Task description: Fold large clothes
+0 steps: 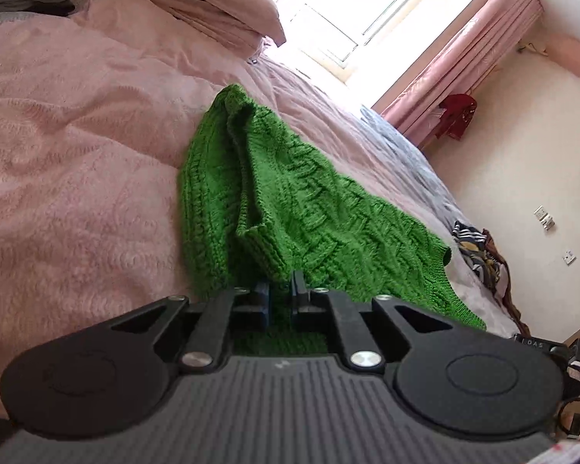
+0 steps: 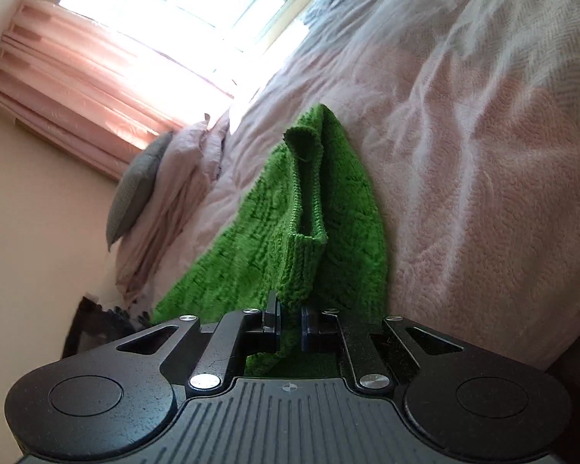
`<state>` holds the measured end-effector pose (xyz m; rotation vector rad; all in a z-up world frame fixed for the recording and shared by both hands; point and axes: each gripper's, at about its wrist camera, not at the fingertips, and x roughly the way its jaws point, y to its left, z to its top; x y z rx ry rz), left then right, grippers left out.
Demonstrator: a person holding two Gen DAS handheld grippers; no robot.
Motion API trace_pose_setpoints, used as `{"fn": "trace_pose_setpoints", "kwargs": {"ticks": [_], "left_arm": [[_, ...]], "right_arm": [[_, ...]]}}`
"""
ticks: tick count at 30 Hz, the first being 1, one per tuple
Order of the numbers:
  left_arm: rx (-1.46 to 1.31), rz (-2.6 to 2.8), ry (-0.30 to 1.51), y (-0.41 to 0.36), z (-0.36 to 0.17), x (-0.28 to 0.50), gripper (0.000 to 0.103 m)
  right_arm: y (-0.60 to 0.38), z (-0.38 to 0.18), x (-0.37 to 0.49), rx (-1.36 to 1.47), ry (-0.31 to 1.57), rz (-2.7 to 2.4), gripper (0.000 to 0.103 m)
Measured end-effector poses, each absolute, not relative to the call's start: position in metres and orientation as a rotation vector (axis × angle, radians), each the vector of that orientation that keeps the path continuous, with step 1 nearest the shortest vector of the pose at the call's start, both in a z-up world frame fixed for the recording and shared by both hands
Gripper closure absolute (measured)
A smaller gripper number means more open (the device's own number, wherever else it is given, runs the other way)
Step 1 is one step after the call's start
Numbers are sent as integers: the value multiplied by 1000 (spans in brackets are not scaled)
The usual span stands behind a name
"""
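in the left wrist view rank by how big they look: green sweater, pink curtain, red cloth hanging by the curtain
1. green sweater, though it lies nearest the camera
2. pink curtain, farther off, so its true size is unsure
3. red cloth, clearly smallest

You see a green sweater [image 1: 290, 193] of chunky, matt cable-knit yarn with ribbed edges. It lies on a pink bedspread [image 1: 77, 154] of soft, fuzzy, embossed cloth. Your left gripper [image 1: 280, 290] is matt black plastic, grainy and ridged, with shiny metal pins. The pink curtains [image 1: 464, 58] look smooth and faintly glossy.
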<state>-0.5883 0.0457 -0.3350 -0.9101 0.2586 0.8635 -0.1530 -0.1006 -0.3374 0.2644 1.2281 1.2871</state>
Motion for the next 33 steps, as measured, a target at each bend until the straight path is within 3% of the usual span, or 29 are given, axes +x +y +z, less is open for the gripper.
{"fn": "trace_pose_setpoints", "kwargs": {"ticks": [2,4,6,7,11,15,18,20,23,25,33], "left_arm": [[-914,881,271,42,-336,-590,91],[-879,896,304,37,-328,-592,88],[-825,922,352,35,-313,-594,88],[-789,942,368,37,-304,-595,88],[-616,1026,362,65,-266,-589,87],[-501,989,345,122,-251,-553,87],[-444,991,408,166,-264,-520,87],[-443,1013,465,190,-284,-507,87],[-474,1030,628,215,-327,-499,88],[-429,1031,622,208,-343,-502,88],[-429,1047,545,132,-286,-522,89]], "right_arm": [[-101,-339,-158,209,1208,1292,95],[-99,-327,-160,128,1179,1315,82],[-95,-307,-162,-13,1125,1336,61],[-94,-294,-164,-74,1053,1337,60],[-70,-256,-168,-209,694,1313,59],[-10,-247,-173,-237,527,1380,60],[35,-261,-181,-337,441,1380,74],[58,-281,-177,-387,443,1349,76],[86,-334,-158,-501,592,1294,76],[79,-348,-153,-468,579,1315,76],[-10,-286,-183,-323,603,1357,75]]}}
